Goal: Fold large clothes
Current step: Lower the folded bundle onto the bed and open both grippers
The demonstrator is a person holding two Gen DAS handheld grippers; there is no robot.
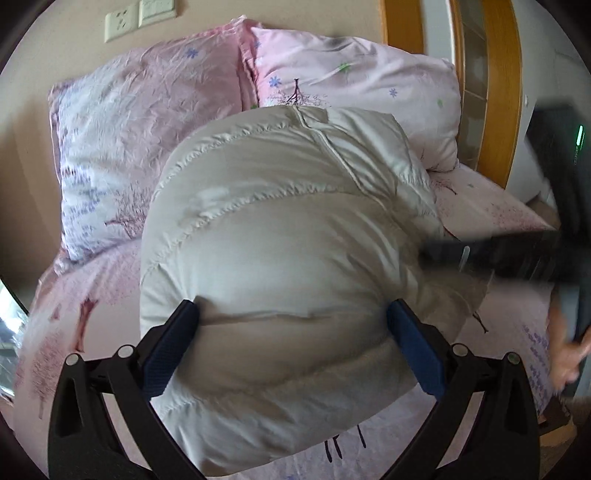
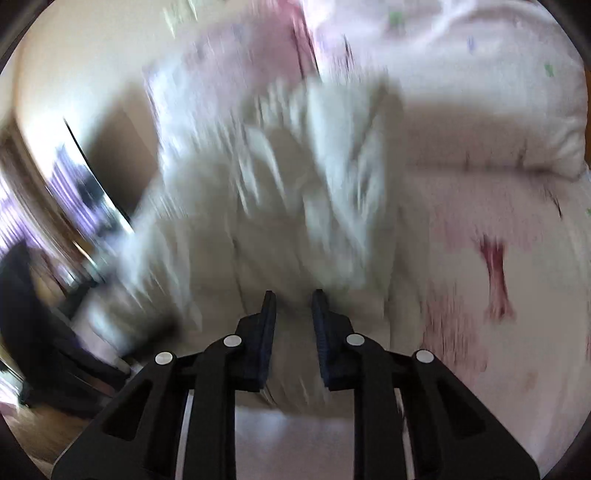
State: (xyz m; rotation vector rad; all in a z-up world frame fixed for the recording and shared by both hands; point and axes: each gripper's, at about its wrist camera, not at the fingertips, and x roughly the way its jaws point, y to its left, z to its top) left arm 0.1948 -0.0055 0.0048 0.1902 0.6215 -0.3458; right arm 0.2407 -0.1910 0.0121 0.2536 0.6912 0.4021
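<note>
A white puffy quilted jacket [image 1: 280,236] lies folded in a thick bundle on the pink bed. My left gripper [image 1: 291,314] is open wide, its blue pads pressed against both sides of the bundle's near part. In the left wrist view my right gripper [image 1: 487,254] shows as a dark blur at the jacket's right edge. The right wrist view is motion-blurred: the jacket [image 2: 266,206] lies ahead, and my right gripper [image 2: 293,295] hovers over its near edge with the jaws a narrow gap apart and nothing between them.
Two pink floral pillows [image 1: 140,147] [image 1: 362,96] lean at the head of the bed, behind the jacket. The pink floral sheet [image 1: 92,321] spreads around. A wooden headboard frame [image 1: 495,74] stands at the right. Wall sockets [image 1: 122,22] are above the pillows.
</note>
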